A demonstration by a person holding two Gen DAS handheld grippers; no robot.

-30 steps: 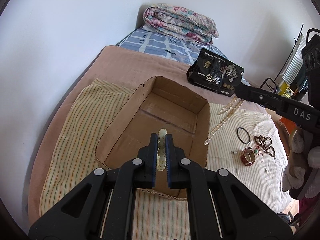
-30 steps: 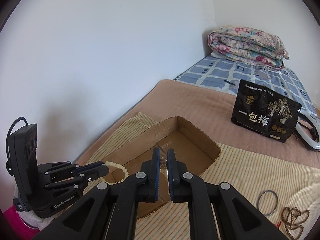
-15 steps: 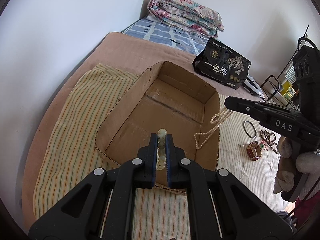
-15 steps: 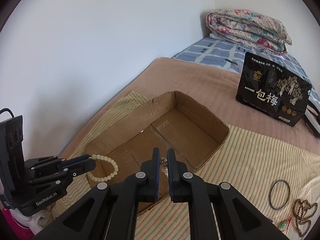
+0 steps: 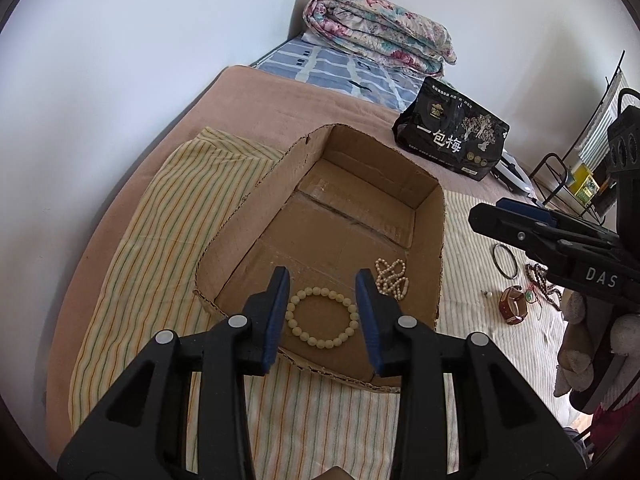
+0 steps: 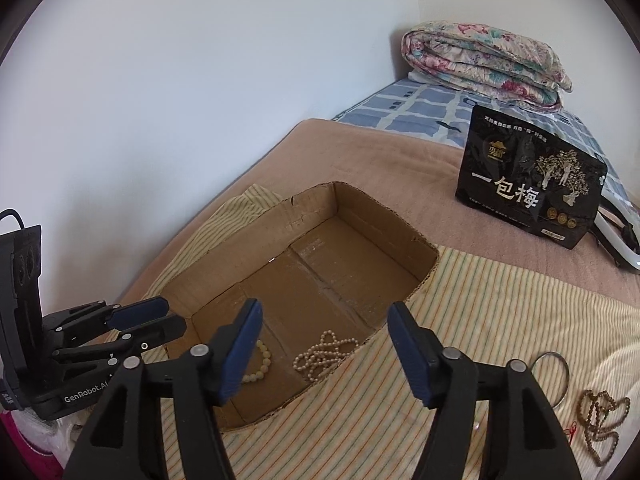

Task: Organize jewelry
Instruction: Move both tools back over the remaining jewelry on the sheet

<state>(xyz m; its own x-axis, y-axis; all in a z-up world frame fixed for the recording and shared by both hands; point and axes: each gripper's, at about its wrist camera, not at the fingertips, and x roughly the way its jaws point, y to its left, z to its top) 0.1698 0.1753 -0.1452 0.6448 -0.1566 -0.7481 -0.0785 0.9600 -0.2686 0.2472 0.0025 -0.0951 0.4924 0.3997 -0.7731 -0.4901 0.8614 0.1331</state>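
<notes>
Two pieces of jewelry are lying inside the cardboard box [image 5: 424,200]: a bead bracelet [image 5: 322,318] near its front wall and a pearl necklace [image 5: 392,278] heaped just beside it. The left gripper [image 5: 323,286] is being held above the bracelet, its jaws opening and pinching nothing. The right gripper [image 6: 325,322] is being opened wide over the box, empty, with the necklace below it.

A home bedroom: a bed [image 5: 280,92] set into a white-walled corner, a folded floral quilt [image 5: 380,40] at its far end, and a striped cloth [image 5: 160,220] spread over it.
</notes>
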